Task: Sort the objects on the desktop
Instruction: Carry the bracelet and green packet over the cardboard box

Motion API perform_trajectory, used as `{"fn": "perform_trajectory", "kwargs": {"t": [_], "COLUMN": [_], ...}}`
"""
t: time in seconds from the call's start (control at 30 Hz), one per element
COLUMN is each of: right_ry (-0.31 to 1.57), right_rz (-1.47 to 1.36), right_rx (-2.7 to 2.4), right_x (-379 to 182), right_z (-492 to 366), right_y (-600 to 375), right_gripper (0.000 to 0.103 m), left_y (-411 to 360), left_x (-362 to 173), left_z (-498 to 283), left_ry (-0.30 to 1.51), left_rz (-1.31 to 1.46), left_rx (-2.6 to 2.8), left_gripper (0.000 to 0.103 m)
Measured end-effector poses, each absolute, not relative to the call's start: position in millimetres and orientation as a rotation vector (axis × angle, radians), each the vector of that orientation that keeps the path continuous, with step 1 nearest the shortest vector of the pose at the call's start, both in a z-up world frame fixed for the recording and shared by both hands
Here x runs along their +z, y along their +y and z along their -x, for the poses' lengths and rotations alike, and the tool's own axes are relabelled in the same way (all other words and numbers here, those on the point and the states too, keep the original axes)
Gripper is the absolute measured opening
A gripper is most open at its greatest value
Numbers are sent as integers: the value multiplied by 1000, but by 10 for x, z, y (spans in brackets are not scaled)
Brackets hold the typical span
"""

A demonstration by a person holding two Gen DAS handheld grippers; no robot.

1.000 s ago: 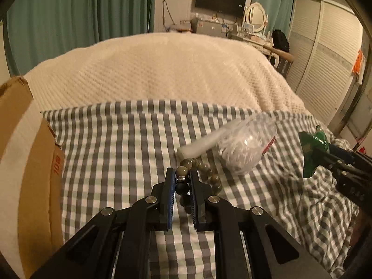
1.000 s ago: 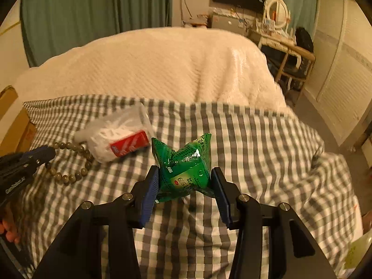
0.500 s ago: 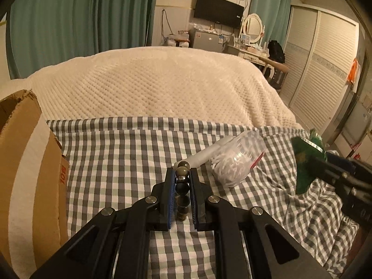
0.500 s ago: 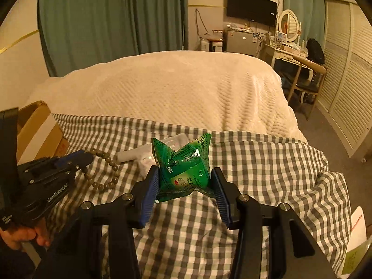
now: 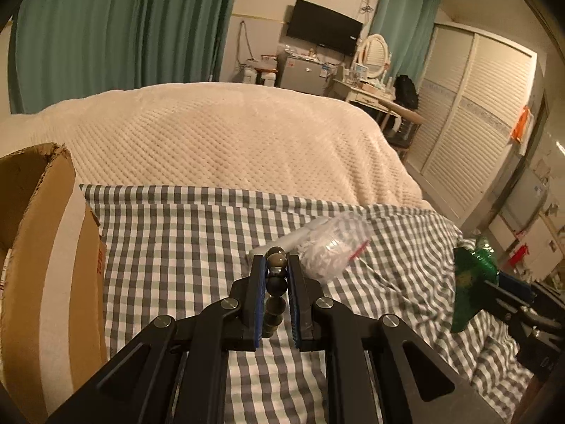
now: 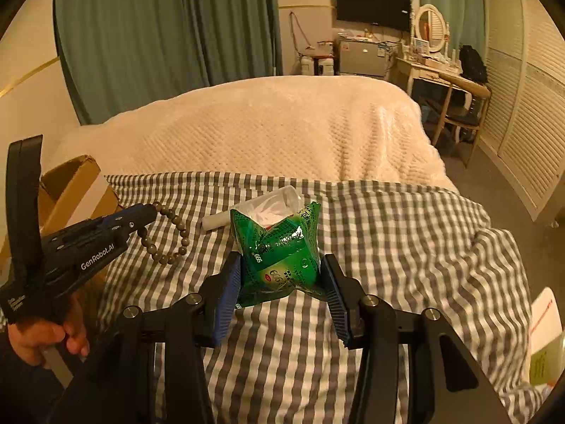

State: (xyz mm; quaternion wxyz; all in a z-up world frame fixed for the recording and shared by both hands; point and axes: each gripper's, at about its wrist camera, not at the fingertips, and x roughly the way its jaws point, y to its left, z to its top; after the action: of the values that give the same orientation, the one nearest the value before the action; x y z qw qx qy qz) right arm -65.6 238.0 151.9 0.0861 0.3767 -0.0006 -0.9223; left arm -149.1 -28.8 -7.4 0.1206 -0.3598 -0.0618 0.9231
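Presently we find both grippers loaded and raised above the checked cloth (image 5: 169,247). The left gripper (image 5: 276,275) is clamped on a bead bracelet (image 5: 275,282): in its own view several dark round beads sit pinched between the blue-lined fingers (image 5: 257,300), with more beads trailing down in the gap. From the right wrist view we see the same bracelet (image 6: 169,236) hanging as a loop from the left gripper's tip (image 6: 146,213), clear of the cloth, and the person's hand (image 6: 42,339) gripping the handle.

The right gripper (image 6: 280,282) is closed on a green foil packet (image 6: 279,254), held puffed and upright between its ribbed blue pads (image 6: 227,293). In the left wrist view that packet (image 5: 471,282) shows at the far right edge, above the cloth.

We note a clear plastic bag of white items (image 5: 332,251) lying on the cloth just beyond the left fingertips, with a white tube-like piece (image 5: 282,242) beside it; whether they touch, we cannot tell. In the right view that bag (image 6: 272,203) is partly hidden behind the packet.

A cardboard box (image 5: 46,265) stands at the left edge of the cloth. A cream quilted blanket (image 5: 219,141) covers the bed beyond.
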Motion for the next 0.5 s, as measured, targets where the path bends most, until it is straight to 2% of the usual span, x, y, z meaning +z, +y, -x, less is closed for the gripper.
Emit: {"fn": "perform_trajectory", "kwargs": {"t": [0.5], "right_ry": [-84], "right_rz": [-1155], "right_rx": [-2766], "right_x": [1749], "right_z": [-219], "right_y": [2413], "right_gripper": [45], "left_y": [-406], "left_x": [245], "left_z": [904], "left_ry": [-187], "left_rz": [1141], "left_rx": [2591], "left_gripper": [12]}}
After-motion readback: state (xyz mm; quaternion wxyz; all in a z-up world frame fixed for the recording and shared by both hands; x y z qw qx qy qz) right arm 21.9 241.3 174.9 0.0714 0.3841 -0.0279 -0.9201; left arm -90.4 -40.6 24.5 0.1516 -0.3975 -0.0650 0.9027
